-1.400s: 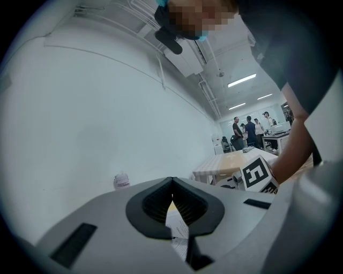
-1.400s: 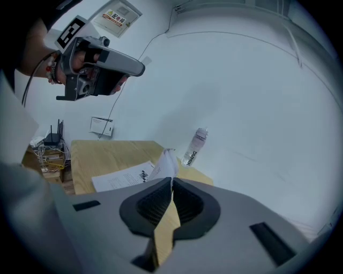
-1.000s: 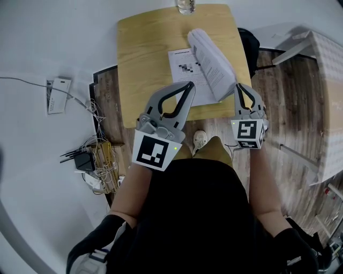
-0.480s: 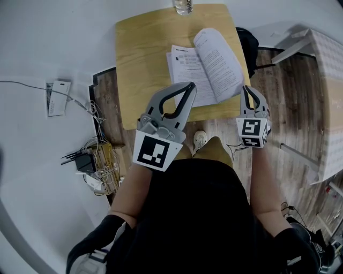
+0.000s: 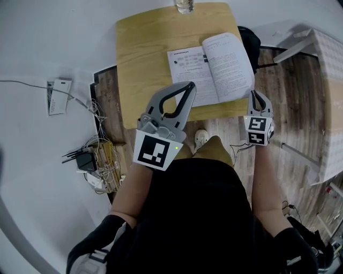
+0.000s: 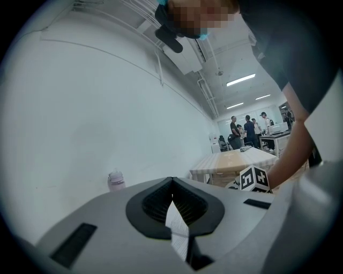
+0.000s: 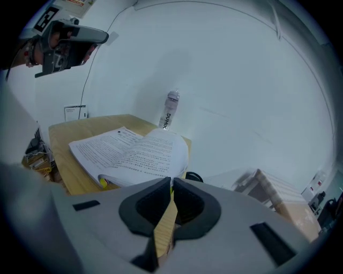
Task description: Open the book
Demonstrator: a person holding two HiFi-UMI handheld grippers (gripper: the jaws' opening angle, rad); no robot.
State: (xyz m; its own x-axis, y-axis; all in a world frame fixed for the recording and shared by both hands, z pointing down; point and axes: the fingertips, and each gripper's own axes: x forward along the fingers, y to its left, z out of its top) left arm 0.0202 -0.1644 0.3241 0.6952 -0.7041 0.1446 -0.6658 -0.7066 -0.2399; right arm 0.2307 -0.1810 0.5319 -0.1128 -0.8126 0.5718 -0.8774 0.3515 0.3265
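Head view.
- Book (image 5: 212, 68): lying open and flat, pages up, in the upper right of the frame, on the right half of the wooden table (image 5: 143, 59); its right page reaches the table's right edge.
- Bottle (image 5: 185, 5): upright at the table's far edge, top centre, apart from the book.
- Left gripper (image 5: 189, 84): centre of frame, tips over the table's near edge, just beside the book's lower left corner; jaws closed tip to tip, nothing between them.
- Right gripper (image 5: 255, 94): right of centre, just off the table's near right corner and near the book's lower right corner; jaws together.
- Cables and a small black box (image 5: 86, 159): on the floor, lower left.

Left gripper view.
- Jaws meet at their tips in the lower centre, gripping nothing.
- Bottle (image 6: 116, 180) at left against a white wall.
- Right gripper's marker cube (image 6: 254, 179) at right.
- People standing in the far background, right of centre.

Right gripper view.
- Jaws closed on each other in the lower centre, empty.
- Open book (image 7: 134, 152) just beyond the tips, left of centre, on the table (image 7: 67, 134).
- Bottle (image 7: 170, 109) upright behind the book.
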